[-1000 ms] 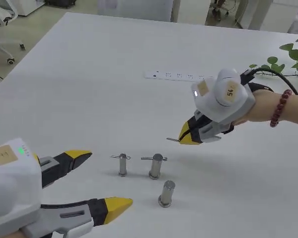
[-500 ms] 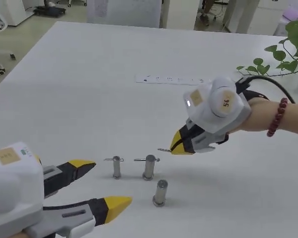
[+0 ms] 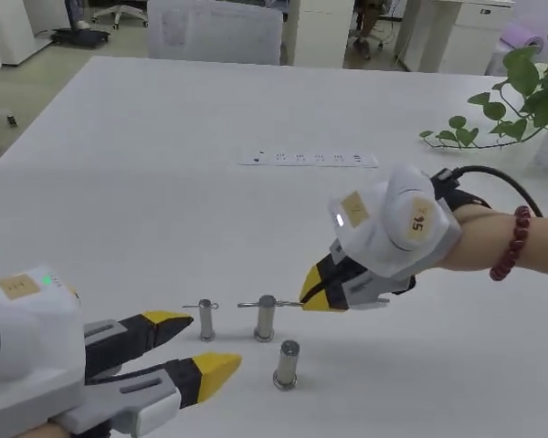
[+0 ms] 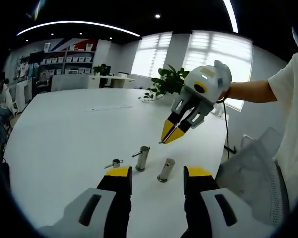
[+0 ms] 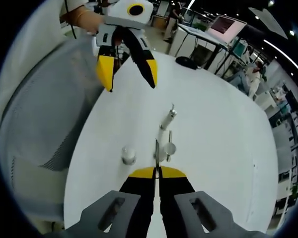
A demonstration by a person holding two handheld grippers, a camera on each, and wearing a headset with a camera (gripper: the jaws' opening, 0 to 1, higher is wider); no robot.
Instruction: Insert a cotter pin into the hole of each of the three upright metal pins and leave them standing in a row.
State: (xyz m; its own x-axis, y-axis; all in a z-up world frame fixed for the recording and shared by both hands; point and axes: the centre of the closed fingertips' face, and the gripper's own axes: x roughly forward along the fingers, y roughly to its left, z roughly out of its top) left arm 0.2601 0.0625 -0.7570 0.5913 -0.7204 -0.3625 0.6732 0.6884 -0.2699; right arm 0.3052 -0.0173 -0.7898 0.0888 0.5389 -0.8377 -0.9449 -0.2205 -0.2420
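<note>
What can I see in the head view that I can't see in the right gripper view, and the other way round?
Head view extras: the leafy plant and a bead bracelet on the wrist behind the right gripper. Right gripper view extras: a close look at the thin cotter pin pinched in that gripper's shut jaws, a grey mesh chair and a far monitor. Both share the white table, the three metal pins and the open left gripper.

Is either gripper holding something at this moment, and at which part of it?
The right gripper pinches a cotter pin by one end between its shut tips; the rest sticks out forward. The left gripper is open and empty.
</note>
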